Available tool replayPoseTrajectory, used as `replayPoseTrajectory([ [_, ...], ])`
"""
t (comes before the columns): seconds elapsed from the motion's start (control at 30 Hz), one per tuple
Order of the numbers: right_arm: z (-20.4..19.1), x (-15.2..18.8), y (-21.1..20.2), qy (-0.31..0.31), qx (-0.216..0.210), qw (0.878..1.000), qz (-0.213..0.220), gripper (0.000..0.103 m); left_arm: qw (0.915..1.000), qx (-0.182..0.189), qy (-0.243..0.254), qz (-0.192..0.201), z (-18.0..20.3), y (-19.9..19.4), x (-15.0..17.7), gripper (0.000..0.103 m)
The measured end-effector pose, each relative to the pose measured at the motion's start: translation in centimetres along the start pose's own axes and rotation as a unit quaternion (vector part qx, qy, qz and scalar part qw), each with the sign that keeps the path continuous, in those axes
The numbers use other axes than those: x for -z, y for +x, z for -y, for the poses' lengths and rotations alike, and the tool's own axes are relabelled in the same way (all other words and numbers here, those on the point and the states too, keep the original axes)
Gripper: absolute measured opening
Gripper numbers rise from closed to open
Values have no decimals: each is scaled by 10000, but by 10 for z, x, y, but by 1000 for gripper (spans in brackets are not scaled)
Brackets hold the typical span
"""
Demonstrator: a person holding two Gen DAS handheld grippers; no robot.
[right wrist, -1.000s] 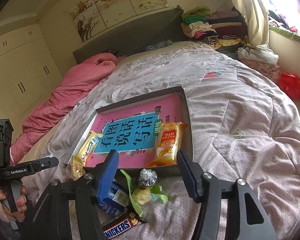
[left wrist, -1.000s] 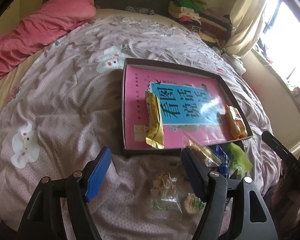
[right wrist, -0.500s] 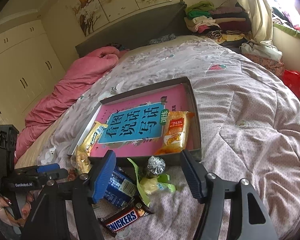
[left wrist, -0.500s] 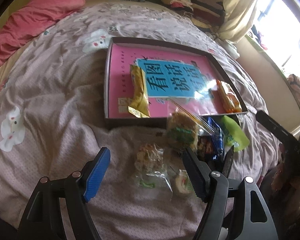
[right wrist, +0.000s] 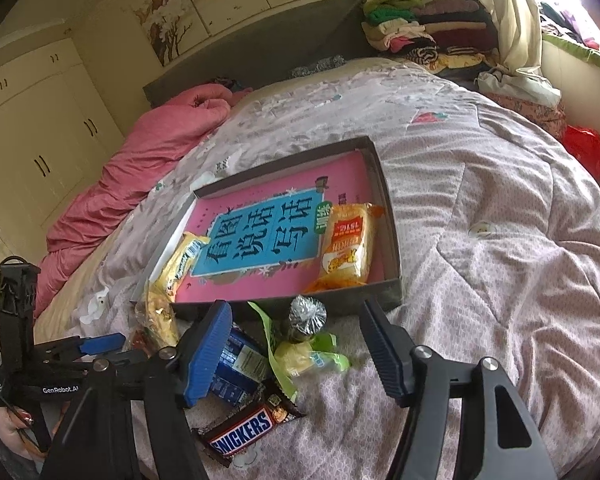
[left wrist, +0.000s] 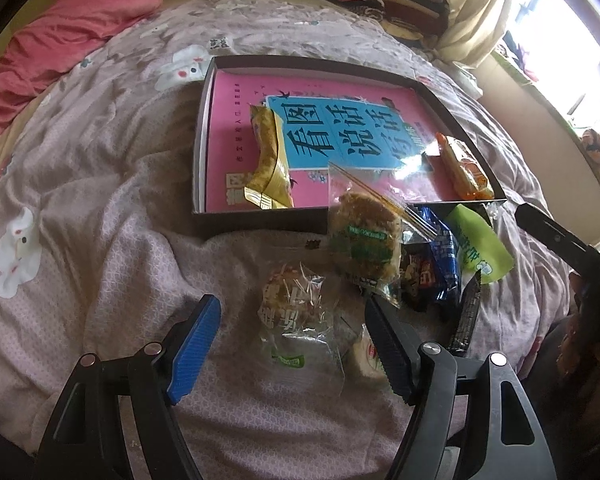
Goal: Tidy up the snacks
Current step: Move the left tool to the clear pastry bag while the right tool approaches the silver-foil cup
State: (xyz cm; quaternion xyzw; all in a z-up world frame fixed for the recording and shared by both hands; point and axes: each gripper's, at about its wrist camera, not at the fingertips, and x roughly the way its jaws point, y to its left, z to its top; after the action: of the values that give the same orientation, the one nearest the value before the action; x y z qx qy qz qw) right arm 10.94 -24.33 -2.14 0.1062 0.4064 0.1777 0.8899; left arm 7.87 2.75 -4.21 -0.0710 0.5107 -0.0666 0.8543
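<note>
My left gripper [left wrist: 291,301] is open and hangs over a clear-wrapped cracker snack [left wrist: 294,312], which lies between its fingers, untouched. Beside it lie a bagged pastry [left wrist: 364,240], a small round cake [left wrist: 362,356], a blue packet [left wrist: 440,256] and a green packet [left wrist: 476,240]. The shallow box [left wrist: 260,216] with a pink book inside holds a yellow packet [left wrist: 268,160] and an orange packet [left wrist: 460,168]. My right gripper [right wrist: 294,312] is open above a foil-topped snack [right wrist: 306,314], the green packet [right wrist: 304,356], the blue packet [right wrist: 236,360] and a Snickers bar [right wrist: 248,432].
Everything rests on a rumpled pink-grey quilt [right wrist: 500,240] on a bed. A pink blanket [left wrist: 60,40] lies at the far left and folded clothes [right wrist: 420,28] are stacked by the headboard. The left gripper [right wrist: 80,352] shows in the right wrist view, held by a hand.
The left gripper has come down and forward over the loose snacks, so the clear-wrapped snack now lies between its fingers. The right gripper's jaws stand slightly wider; it has hardly moved.
</note>
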Motion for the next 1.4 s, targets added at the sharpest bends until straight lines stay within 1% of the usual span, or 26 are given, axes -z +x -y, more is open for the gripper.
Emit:
replayPoseTrajectory([
  [0.1, 3, 1, 7, 58, 47, 9999, -112, 66, 10000, -38, -45, 28, 0, 2, 1, 76],
  [0.27, 19, 3, 20, 493, 6, 9983, -308, 66, 10000, -47, -55, 45, -1, 3, 1, 76],
  [0.37, 27, 2, 27, 678, -62, 9968, -428, 55, 10000, -26, -9, 67, 2, 3, 1, 76],
  [0.47, 29, 4, 34, 705, -57, 9962, -517, 48, 9999, -23, 64, 86, 5, 4, 1, 76],
  [0.67, 13, 6, 42, 338, -46, 9976, -600, 41, 9999, -35, 84, 128, 5, 6, 1, 75],
  [0.83, 2, 5, 46, 38, 14, 9985, -547, 33, 10000, -23, 15, 91, 1, 12, 2, 70],
  [0.9, 2, 5, 51, 35, 19, 9982, -591, 28, 10000, -3, -34, 66, -1, 13, 2, 66],
  [1.03, 3, 5, 53, 64, -6, 9983, -584, 28, 10000, -14, -64, 36, -3, 17, 1, 59],
  [1.1, 2, 5, 52, 50, -2, 9983, -574, 28, 10000, -27, -41, 14, -2, 18, 1, 52],
  [1.23, 2, 4, 49, 67, -3, 9986, -529, 28, 10000, 43, -60, 2, -3, 20, 1, 43],
  [1.4, 2, 2, 42, 62, -6, 9990, -442, 28, 9998, 135, -160, 68, -7, 18, 0, 42],
])
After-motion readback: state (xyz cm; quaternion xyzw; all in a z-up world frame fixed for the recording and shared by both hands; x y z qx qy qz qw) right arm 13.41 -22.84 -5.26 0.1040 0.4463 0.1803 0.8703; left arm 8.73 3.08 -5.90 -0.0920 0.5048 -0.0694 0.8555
